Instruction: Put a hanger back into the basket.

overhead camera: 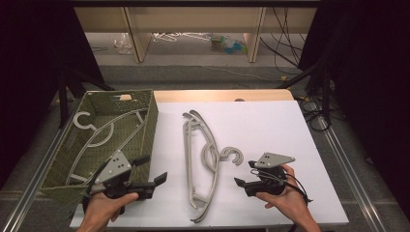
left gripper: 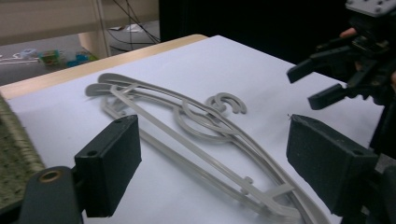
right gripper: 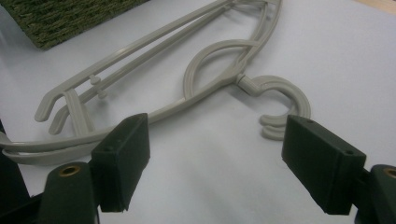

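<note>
At center of the high view, on the white tabletop point(overhead camera: 270, 130): 2 grey plastic hangers point(overhead camera: 200, 164) stacked flat, hooks point(overhead camera: 233, 155) curling toward the right of the frame. At left, touching the sheet's edge: olive woven basket point(overhead camera: 152, 113) holding another grey hanger point(overhead camera: 104, 130).

At lower left of the high view: left gripper point(overhead camera: 150, 171) in the left hand point(overhead camera: 104, 208), just beside the basket's near corner, jaws spread wide apart, nothing between them, pointed right toward the stacked hangers. From the left gripper view: both black pads point(left gripper: 112, 163) well apart, hangers point(left gripper: 196, 140) lying on the sheet beyond them, untouched.

At lower right of the high view: right gripper point(overhead camera: 244, 176) in the right hand point(overhead camera: 285, 198), jaws likewise apart and empty, aimed left, near the hooks without contact. From the right gripper view: hooks point(right gripper: 285, 100) just above the right-hand pad point(right gripper: 322, 163), hanger arms point(right gripper: 140, 51) running toward the upper part of the frame, basket corner point(right gripper: 60, 18) at upper left.
</note>
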`<move>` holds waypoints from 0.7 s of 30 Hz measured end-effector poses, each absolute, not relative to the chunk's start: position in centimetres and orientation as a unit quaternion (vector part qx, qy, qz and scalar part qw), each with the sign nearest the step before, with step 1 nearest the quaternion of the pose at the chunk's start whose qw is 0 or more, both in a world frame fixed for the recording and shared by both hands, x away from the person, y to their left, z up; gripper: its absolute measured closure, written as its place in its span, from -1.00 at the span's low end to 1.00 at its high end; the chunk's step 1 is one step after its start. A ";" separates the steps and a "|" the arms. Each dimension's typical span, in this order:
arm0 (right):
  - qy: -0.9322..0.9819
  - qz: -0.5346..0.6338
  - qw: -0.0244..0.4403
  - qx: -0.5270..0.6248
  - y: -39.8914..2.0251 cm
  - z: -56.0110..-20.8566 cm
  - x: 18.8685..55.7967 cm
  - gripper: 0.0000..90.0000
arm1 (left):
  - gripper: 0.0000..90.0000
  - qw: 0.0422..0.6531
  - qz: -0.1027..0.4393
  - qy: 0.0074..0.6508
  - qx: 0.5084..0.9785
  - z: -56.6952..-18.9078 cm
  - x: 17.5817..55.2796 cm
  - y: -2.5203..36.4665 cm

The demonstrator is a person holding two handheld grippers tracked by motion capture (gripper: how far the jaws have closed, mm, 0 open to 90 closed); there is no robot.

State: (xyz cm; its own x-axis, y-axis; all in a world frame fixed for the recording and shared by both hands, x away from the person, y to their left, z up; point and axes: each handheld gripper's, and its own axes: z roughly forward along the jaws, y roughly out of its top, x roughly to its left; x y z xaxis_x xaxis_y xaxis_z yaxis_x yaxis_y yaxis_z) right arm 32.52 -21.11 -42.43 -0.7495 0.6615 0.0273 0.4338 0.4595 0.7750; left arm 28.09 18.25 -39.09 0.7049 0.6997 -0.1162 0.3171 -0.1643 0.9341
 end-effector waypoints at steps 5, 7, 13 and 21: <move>0.844 0.405 0.138 0.323 -20.8 -42.5 32.3 -0.46 | -0.60 0.552 0.149 0.318 0.757 -40.8 27.5 16.9; 0.844 0.405 0.140 0.323 -20.7 -42.6 32.3 -0.46 | -0.60 0.551 0.148 0.319 0.757 -41.0 27.5 16.8; 0.841 0.415 0.123 0.325 -20.7 -43.0 32.5 -0.49 | -0.60 0.564 0.147 0.300 0.755 -41.3 27.4 16.8; 0.827 0.425 0.114 0.350 -19.4 -43.8 32.5 -0.54 | -0.62 0.556 0.138 0.304 0.761 -42.1 26.9 16.3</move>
